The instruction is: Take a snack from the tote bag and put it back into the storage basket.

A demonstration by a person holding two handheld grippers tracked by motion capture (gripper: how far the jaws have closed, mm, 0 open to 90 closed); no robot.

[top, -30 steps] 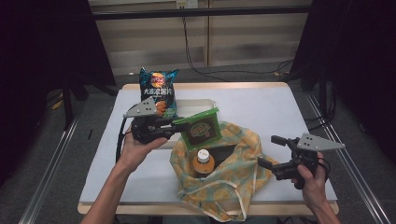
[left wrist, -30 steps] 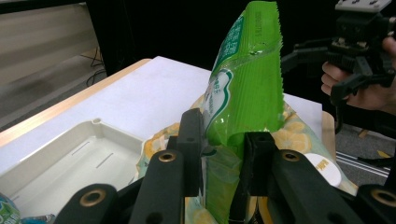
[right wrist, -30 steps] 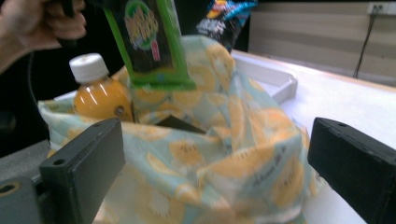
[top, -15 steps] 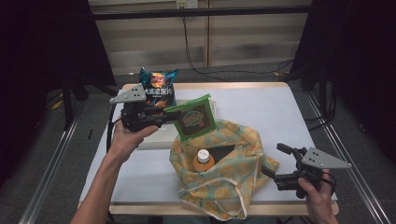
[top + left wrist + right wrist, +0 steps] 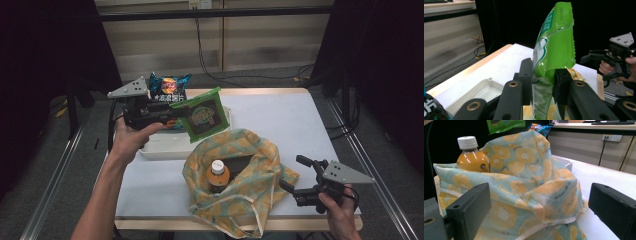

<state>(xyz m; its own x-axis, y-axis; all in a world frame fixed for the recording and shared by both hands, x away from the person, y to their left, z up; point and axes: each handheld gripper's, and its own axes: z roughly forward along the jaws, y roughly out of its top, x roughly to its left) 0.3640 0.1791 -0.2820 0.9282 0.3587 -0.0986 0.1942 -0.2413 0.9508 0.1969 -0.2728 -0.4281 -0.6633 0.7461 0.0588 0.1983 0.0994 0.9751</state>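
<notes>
A green snack bag (image 5: 202,114) hangs in the air over the white tray (image 5: 165,147), and my left gripper (image 5: 176,114) is shut on its lower edge. In the left gripper view the pads pinch the crinkled green snack bag (image 5: 554,42) upright between them. A cloth bag (image 5: 240,175) printed with orange slices lies open in the middle of the table, with an orange juice bottle (image 5: 218,172) standing inside it. My right gripper (image 5: 291,171) stands open just right of the cloth bag (image 5: 529,177), its jaws wide on either side of the fabric without touching it. The bottle (image 5: 471,155) shows behind the fold.
A blue chip bag (image 5: 169,87) stands at the table's far edge behind the tray. Bare white tabletop (image 5: 285,120) lies to the right of the tray. The wooden near edge (image 5: 150,222) runs just below the cloth bag.
My left gripper has lifted the green snack bag up and to the left, off the cloth bag toward the tray. My right gripper has sunk a little toward the near edge.
</notes>
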